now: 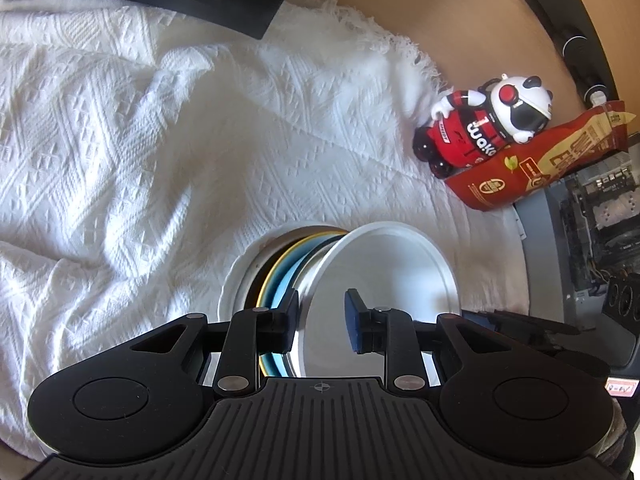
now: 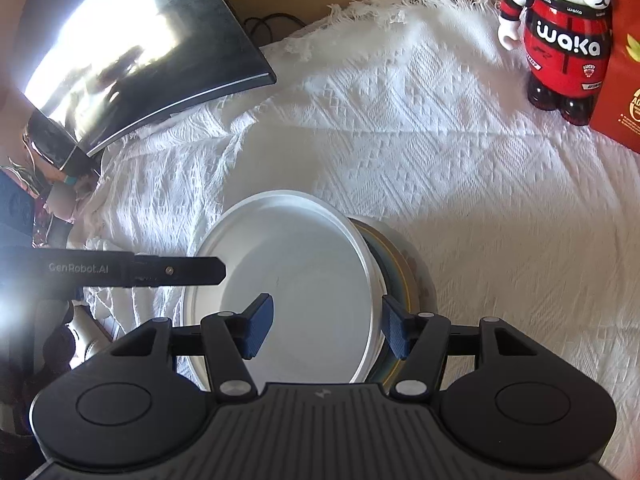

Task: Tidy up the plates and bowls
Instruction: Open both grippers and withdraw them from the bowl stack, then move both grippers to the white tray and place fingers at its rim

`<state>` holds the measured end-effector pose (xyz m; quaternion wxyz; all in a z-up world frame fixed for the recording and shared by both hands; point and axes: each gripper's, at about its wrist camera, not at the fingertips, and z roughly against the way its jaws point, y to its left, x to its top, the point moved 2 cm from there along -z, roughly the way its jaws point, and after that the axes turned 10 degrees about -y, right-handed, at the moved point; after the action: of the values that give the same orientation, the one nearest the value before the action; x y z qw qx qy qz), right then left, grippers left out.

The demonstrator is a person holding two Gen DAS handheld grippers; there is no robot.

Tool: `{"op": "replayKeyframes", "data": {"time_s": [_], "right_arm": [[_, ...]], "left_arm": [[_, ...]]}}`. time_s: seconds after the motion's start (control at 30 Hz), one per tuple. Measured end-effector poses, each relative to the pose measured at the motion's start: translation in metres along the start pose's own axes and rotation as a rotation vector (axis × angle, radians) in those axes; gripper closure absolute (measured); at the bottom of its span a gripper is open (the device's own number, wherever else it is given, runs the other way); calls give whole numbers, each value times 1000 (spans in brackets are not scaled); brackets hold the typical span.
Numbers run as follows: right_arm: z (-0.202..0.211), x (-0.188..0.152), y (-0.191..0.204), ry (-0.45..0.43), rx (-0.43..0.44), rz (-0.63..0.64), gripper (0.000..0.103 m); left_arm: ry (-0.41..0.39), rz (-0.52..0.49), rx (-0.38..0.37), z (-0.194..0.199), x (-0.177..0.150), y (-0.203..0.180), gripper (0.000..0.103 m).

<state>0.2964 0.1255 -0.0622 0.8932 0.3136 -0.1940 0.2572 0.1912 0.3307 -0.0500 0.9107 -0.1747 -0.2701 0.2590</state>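
Note:
A white bowl (image 1: 392, 276) (image 2: 304, 264) sits on top of a stack of plates (image 1: 276, 276) (image 2: 400, 268) with yellow, blue and dark rims. The lowest plate is a white one (image 1: 230, 288). My left gripper (image 1: 322, 320) is shut on the bowl's left rim, one pad on the outer wall and the other inside. Its finger (image 2: 180, 270) shows in the right wrist view, reaching over that rim. My right gripper (image 2: 326, 328) straddles the bowl's right rim and is open. One of its pads is beside the outer wall, the other well inside over the bowl's floor.
A white woven cloth (image 1: 160, 140) covers the wooden desk (image 1: 460, 12). At the far right stand a red and black bear figure (image 1: 480, 128) (image 2: 560, 40) and a red snack bag (image 1: 532, 160). A dark monitor (image 2: 132, 52) is at the far left, and an open computer case (image 1: 592, 220) is on the right.

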Motion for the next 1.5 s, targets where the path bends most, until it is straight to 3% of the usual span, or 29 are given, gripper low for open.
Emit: {"op": "replayKeyframes", "data": {"time_s": [0.17,0.4,0.57,0.67,0.8,1.03,1.17,1.33,1.5], "right_arm": [[7,0,-1,-29,15,-10,43],[47,5,-2,-188,-35,56,43],[94,-1,-32,-361,-157,89,37],[123,-11,-60,-465,-276,92,32],[157,-33,-108,-530,-418,61,30],[207,-93,-211,-480,-597,-101,30],[229,-136,-262,-448,-729,-192,30],[240,-174,-300,-415,-718,-280,30],[231,-187,-322,-400,-651,-349,32]], "left_arm": [[-43,-16,26,9,1,-4,78],[-220,-48,40,39,20,-33,78],[-245,-100,-51,37,18,-78,78],[-202,-165,-114,18,5,-117,78],[-97,-263,-144,-29,-23,-172,78],[78,-417,-161,-116,-89,-257,78],[162,-457,-210,-157,-129,-295,78],[268,-460,-216,-204,-170,-329,78],[276,-462,-116,-237,-188,-343,78]]}}
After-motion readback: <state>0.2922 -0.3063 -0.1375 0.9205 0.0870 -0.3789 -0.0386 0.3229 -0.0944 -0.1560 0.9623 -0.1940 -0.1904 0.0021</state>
